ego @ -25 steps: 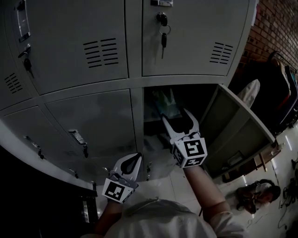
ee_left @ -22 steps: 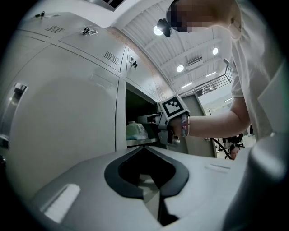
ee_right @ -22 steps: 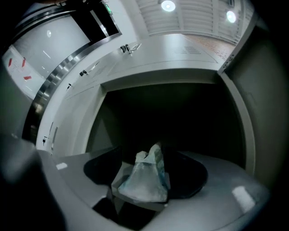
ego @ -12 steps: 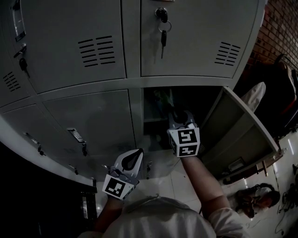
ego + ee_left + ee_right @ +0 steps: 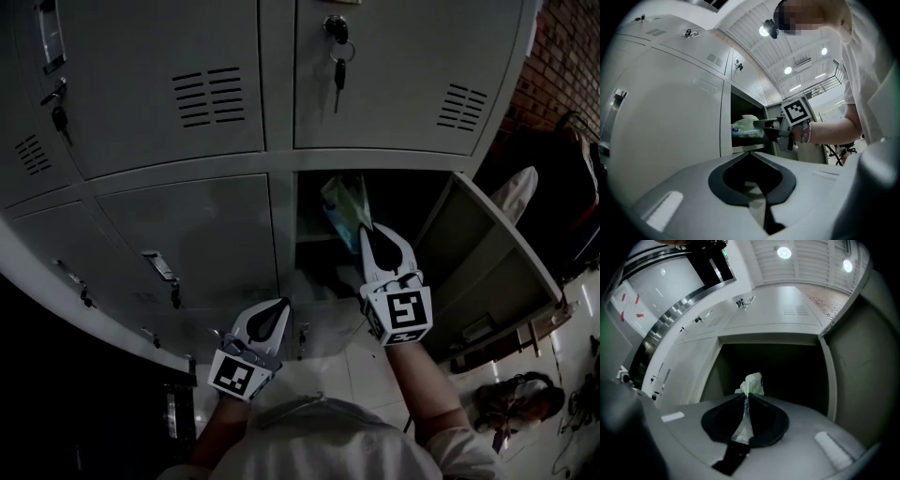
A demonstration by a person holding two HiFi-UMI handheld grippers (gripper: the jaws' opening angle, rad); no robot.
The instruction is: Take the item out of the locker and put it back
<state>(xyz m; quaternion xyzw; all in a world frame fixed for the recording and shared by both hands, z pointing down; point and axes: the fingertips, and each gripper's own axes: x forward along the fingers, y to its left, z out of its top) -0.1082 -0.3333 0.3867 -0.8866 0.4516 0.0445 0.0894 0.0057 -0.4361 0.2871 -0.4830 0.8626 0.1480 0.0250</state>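
The packet (image 5: 343,208) is in the mouth of the open locker compartment (image 5: 412,202), whose door (image 5: 492,267) stands out to the right. The right claw (image 5: 368,230) touches the packet from the front; the left claw (image 5: 280,307) is lower left, before a closed door (image 5: 187,234)

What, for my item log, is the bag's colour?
The bag is pale green, clearest in the left gripper view.

Right claw (image 5: 367,229) white (marker cube (image 5: 401,317)), perhaps.

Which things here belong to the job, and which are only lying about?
Job:
- plastic packet
- right gripper, shut on it
- open locker, its door

Lying about:
- left gripper, idle
- keys in upper door
- bag on floor
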